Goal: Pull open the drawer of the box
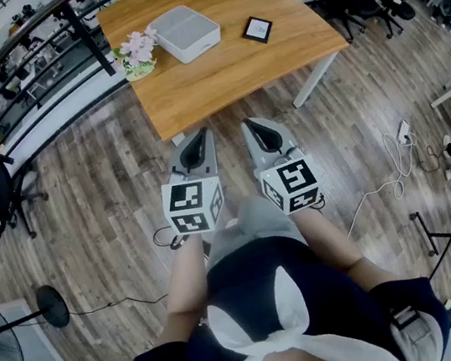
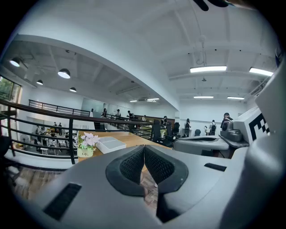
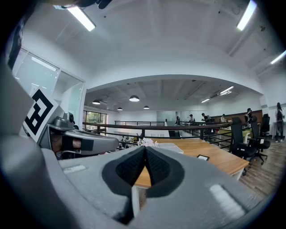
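The wooden table [image 1: 257, 59] stands at the far side of the scene, on a plank floor. The person stands near its front edge but apart from it.

The left gripper [image 1: 198, 141] and the right gripper [image 1: 257, 131] are held side by side close to the body, pointing toward the table and a little downward. Both are well apart from the table top. In each gripper view the two dark pads meet at the tips with nothing between them, so both claws are clenched and empty.

The white box [image 1: 185, 32] lies flat on the far left part of the table. A small pot of flowers [image 1: 136, 53] stands just beside it on the left, and a black square pad [image 1: 257, 29] lies to its right, apart from it. I cannot make out the drawer front or a handle from here.

I judge that the task is at its very start: the approach, with nothing touched yet. The next move calls for bringing one gripper forward over the table to the box, finding the side with the drawer, and opening the jaws to take its front. The other gripper may need to hold the light box steady, without knocking the flowers.
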The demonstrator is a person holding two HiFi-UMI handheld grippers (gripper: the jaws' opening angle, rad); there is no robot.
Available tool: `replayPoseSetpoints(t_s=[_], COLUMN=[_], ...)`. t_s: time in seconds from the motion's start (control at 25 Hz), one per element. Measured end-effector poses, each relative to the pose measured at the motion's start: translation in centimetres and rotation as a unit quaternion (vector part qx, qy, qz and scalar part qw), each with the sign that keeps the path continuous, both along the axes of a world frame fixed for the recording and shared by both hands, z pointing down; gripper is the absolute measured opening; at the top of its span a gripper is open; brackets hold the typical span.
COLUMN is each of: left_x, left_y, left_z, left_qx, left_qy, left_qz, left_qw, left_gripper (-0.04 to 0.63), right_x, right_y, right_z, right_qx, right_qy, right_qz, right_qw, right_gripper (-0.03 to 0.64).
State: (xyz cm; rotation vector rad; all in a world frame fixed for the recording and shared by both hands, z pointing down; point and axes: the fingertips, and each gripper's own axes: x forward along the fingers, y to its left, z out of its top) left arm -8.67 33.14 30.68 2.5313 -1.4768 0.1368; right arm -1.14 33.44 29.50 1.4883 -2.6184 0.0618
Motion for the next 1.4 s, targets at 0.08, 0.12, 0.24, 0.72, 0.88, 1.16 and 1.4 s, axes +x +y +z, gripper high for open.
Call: replayPoseSetpoints(t_s=[0.08,0.12,0.24,0.72,0.88,1.16,1.4], left_x=[0.2,0.3,0.6,0.0,-0.2,-0.6,-1.1], left_y=[-0.3,-0.5,-1.4,-9.1,-13.6,-21.8,-26.7], left_z=[0.4,0.6,1.2,2.4,2.7,3.1,3.9], left_qx=[-0.003,-0.004,-0.009,-0.015,-0.019,-0.032,-0.047], left_qy=[0.000,0.000,-0.001,-0.014,-0.017,-0.023,-0.024], left_qz=[0.003,0.004,0.007,-0.009,-0.014,-0.021,-0.026], left_qw=[1.0000,1.0000,0.9999,0.9997,0.9996,0.9990,0.9983], left_gripper=[0.018,0.018,0.018,0.018,0.018,0.018,0.020], right_x=[0.1,0.2,0.9,1.6,1.5,1.4,1.3], right_y=[-0.3,-0.5,-1.6,-9.8,-14.5,-23.4,-28.8], right_z=[0.4,0.6,1.3,2.9,3.4,3.6,4.2], right_qx=[-0.002,-0.004,-0.009,-0.017,-0.022,-0.035,-0.052], right_qy=[-0.002,-0.001,0.005,-0.004,-0.009,-0.019,-0.034], right_qz=[0.003,0.006,0.020,0.020,0.014,0.007,-0.001], right_qw=[1.000,1.000,1.000,1.000,1.000,0.999,0.998], right_gripper=[-0.003,-0.003,-0.003,-0.002,-0.002,-0.002,0.008])
